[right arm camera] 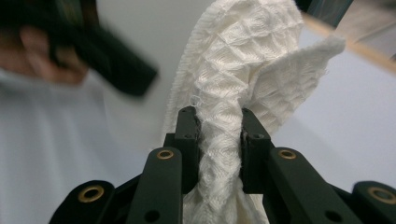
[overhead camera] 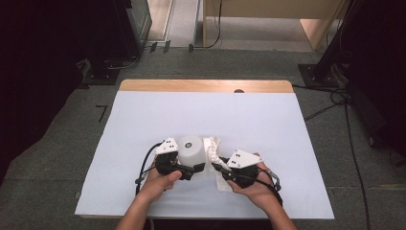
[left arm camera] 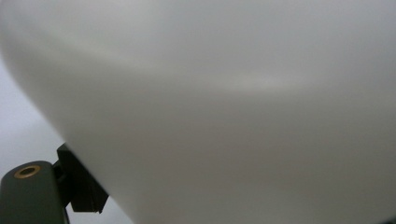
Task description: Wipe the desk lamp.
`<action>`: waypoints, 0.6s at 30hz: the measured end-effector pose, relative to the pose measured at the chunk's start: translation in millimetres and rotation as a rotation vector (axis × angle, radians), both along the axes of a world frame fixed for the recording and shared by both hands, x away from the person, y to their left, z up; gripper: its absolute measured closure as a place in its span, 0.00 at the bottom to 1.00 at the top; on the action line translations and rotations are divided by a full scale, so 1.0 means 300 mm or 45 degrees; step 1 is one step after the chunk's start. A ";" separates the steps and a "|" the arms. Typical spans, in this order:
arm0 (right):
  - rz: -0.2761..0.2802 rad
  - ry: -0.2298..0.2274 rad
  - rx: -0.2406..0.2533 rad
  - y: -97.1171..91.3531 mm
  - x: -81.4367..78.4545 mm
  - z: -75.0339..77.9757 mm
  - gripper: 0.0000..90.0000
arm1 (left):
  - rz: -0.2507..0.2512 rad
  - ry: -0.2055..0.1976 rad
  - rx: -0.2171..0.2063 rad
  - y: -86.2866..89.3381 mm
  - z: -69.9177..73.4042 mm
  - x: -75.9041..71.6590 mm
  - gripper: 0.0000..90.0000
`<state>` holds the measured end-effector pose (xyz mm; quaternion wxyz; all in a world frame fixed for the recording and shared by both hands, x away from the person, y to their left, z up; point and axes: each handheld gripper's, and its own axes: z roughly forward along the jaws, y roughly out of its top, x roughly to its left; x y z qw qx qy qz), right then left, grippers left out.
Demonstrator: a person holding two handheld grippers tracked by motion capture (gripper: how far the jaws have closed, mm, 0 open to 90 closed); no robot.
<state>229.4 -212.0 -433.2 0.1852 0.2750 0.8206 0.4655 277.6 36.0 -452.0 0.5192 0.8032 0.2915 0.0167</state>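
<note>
We see the left tongs [overhead camera: 194,168] at the near side of a white cup [overhead camera: 190,151] that stands upright near the middle of the bench [overhead camera: 143,115]. In the left gripper view the cup [left arm camera: 233,116] is very close, and one black pad [left arm camera: 81,186] lies against its wall. The other pad is hidden, so we cannot tell if the tongs really clamp the cup.

The right tongs [overhead camera: 216,167] are closed on a white waffle cloth [overhead camera: 213,151]. In the right gripper view both jaws press a bunched fold of the cloth [right arm camera: 243,70] between them, and the rest of the cloth rises above the tongs [right arm camera: 218,135]. In the high view the cloth lies just to the right of the cup, touching it, and a part of it rests on the bench under the right hand [overhead camera: 251,184]. The left hand [overhead camera: 160,179] holds its tongs just beside the cup.
</note>
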 end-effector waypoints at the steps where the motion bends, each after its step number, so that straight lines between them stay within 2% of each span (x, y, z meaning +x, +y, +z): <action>1: -0.009 -0.026 0.023 0.001 -0.008 0.018 0.82 | -0.010 -0.003 0.015 -0.010 -0.003 -0.004 0.09; 3: -0.035 -0.089 0.041 0.002 -0.020 0.040 0.82 | -0.016 -0.005 0.012 -0.022 -0.003 -0.009 0.09; 4: -0.040 -0.101 0.042 0.001 -0.022 0.041 0.82 | -0.016 -0.007 0.010 -0.023 -0.001 -0.009 0.09; 6: -0.026 -0.080 0.037 -0.003 -0.016 0.024 0.82 | -0.009 -0.014 0.008 -0.017 0.003 -0.006 0.09; 7: -0.019 -0.050 0.016 -0.004 -0.010 0.007 0.82 | -0.001 -0.011 0.002 -0.013 0.004 -0.005 0.09; 9: 0.004 0.022 -0.063 0.001 0.009 -0.037 0.82 | 0.015 -0.014 -0.003 -0.003 0.005 0.001 0.09; 10: -0.003 0.032 -0.097 0.002 0.016 -0.057 0.82 | 0.023 -0.020 -0.008 0.000 0.006 0.004 0.09; 12: -0.044 0.062 -0.084 -0.009 0.030 -0.076 0.82 | 0.037 -0.045 -0.004 0.002 0.007 0.004 0.09; 14: -0.101 0.060 -0.040 -0.028 0.041 -0.065 0.82 | 0.066 -0.094 0.036 -0.002 0.005 0.003 0.09; 18: -0.265 0.037 0.053 -0.094 0.055 -0.032 0.82 | 0.132 -0.198 0.181 -0.017 -0.026 0.012 0.09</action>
